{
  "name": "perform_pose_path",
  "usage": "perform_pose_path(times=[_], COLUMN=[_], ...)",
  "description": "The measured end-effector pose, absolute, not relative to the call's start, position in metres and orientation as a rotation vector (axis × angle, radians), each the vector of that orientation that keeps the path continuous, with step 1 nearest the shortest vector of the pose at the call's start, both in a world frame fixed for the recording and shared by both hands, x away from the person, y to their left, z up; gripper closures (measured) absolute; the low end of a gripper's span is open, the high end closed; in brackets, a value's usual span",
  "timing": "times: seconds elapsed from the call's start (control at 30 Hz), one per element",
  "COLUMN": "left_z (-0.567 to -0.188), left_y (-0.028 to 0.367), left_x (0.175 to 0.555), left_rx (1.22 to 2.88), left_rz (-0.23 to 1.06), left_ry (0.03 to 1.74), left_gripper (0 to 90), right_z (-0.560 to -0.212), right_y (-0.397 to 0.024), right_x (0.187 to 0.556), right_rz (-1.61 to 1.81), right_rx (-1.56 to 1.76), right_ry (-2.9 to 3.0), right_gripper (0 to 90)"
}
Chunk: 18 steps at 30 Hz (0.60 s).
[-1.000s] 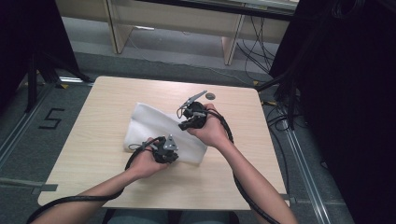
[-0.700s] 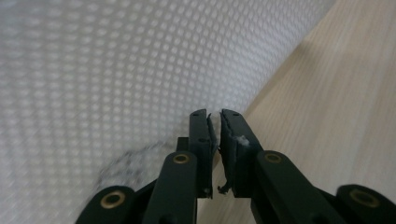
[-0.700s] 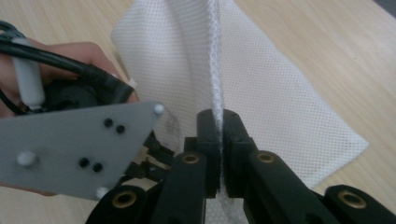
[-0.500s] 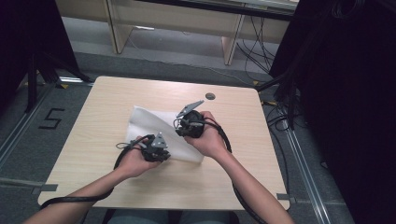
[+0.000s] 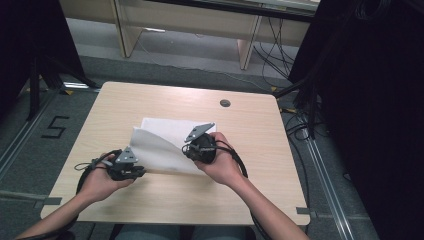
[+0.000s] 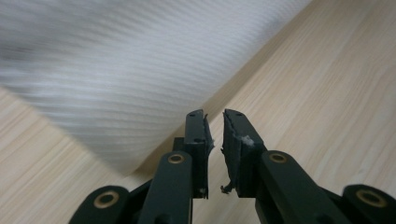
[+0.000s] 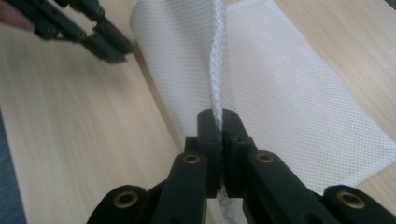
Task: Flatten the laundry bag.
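Your right gripper (image 7: 219, 116) pinches the white mesh cloth's (image 5: 165, 142) lifted edge, while your left gripper (image 6: 214, 122), jaws narrowly apart and empty, sits just beside its near-left corner.

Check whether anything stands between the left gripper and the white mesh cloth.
Nothing visible does. The left gripper, jaws slightly apart, points at the white mesh cloth with only bare table between. The right gripper already pinches the cloth's edge.

A light wooden table (image 5: 260, 190) stands on grey floor (image 5: 200, 55) beside black curtains (image 5: 380, 100).
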<state>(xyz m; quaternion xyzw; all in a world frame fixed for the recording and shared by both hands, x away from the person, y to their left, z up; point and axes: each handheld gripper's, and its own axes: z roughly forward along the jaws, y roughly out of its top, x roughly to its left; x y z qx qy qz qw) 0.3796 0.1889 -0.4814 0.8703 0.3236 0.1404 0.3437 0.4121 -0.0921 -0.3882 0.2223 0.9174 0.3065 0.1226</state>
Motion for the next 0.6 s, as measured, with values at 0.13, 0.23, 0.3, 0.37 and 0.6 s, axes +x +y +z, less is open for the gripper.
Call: perform_pose_path(times=[0.13, 0.23, 0.3, 0.37, 0.6], left_z=[-0.479, -0.481, -0.481, -0.482, -0.485], left_y=[0.208, 0.213, 0.218, 0.219, 0.221], left_x=[0.373, 0.372, 0.374, 0.374, 0.38], left_rx=[2.263, 2.26, 2.251, 2.249, 2.248], left_rz=[0.399, 0.394, 0.394, 0.4, 0.379], left_ry=[0.888, 0.93, 0.959, 0.963, 0.986], left_gripper=[78.5, 78.2, 78.1, 77.8, 77.5], right_z=[-0.391, -0.395, -0.399, -0.4, -0.413], right_y=[-0.09, -0.09, -0.09, -0.09, -0.094], right_x=[0.4, 0.395, 0.393, 0.391, 0.381], right_rz=[0.892, 0.899, 0.897, 0.894, 0.888], right_rx=[0.61, 0.603, 0.574, 0.589, 0.576], right_ry=[2.692, 2.712, 2.711, 2.729, 2.78], right_gripper=[88.8, 88.8, 88.8, 88.8, 88.8])
